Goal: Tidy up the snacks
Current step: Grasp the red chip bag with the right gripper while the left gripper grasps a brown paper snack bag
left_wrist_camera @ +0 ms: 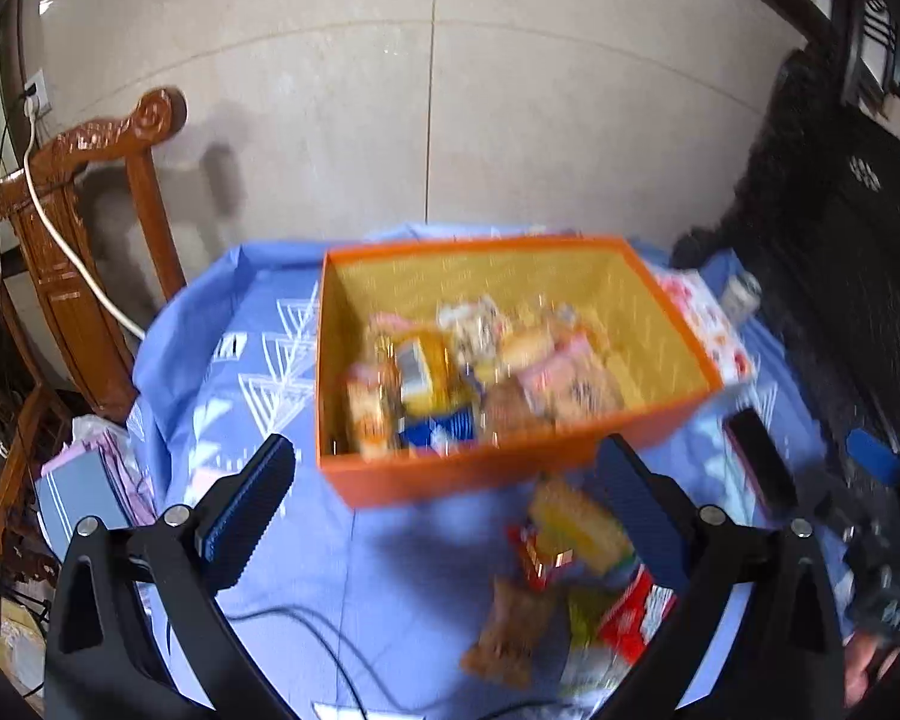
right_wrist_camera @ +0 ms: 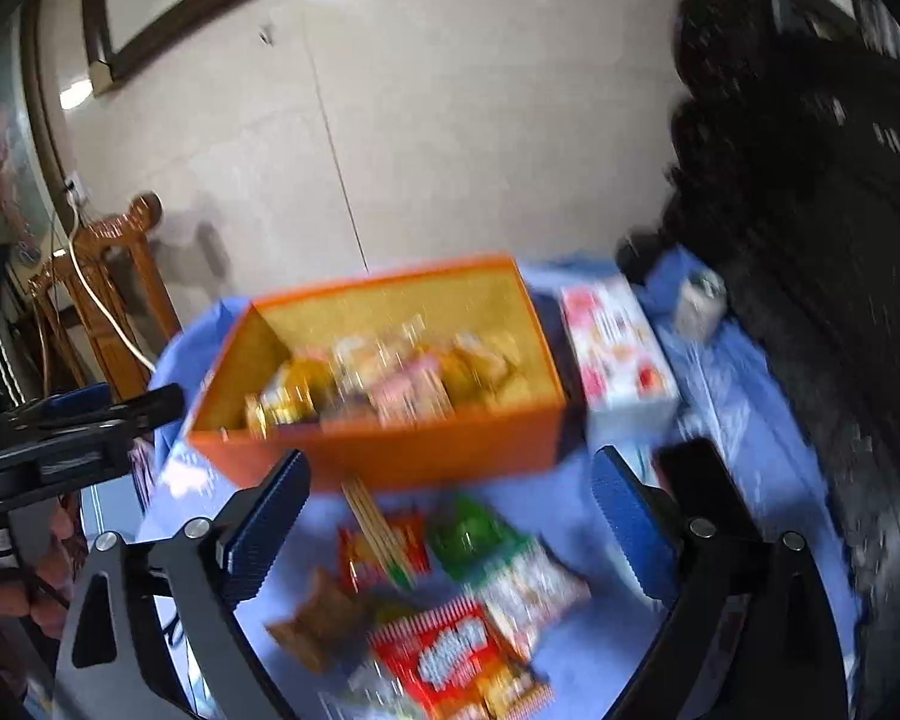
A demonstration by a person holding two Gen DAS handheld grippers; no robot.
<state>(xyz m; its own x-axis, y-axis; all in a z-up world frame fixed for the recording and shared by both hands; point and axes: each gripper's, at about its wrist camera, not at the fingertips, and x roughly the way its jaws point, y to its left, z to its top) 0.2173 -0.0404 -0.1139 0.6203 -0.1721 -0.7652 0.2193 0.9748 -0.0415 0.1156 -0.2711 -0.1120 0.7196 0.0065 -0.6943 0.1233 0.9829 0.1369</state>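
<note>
Both grippers empty above blue cloth with snacks

Left gripper [left_wrist_camera: 444, 507] has its jaws wide apart, nothing between them; the orange box [left_wrist_camera: 510, 468] with snack packets [left_wrist_camera: 462, 372] sits beyond. Right gripper [right_wrist_camera: 450, 525] is also wide apart over loose snacks [right_wrist_camera: 450, 648] on the blue cloth [right_wrist_camera: 738, 420], near the box.

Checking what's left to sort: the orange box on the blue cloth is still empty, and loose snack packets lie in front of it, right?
Not empty. Both wrist views show the orange box already holding several snack packets. The rest holds: loose packets lie on the blue cloth in front of it.
</note>
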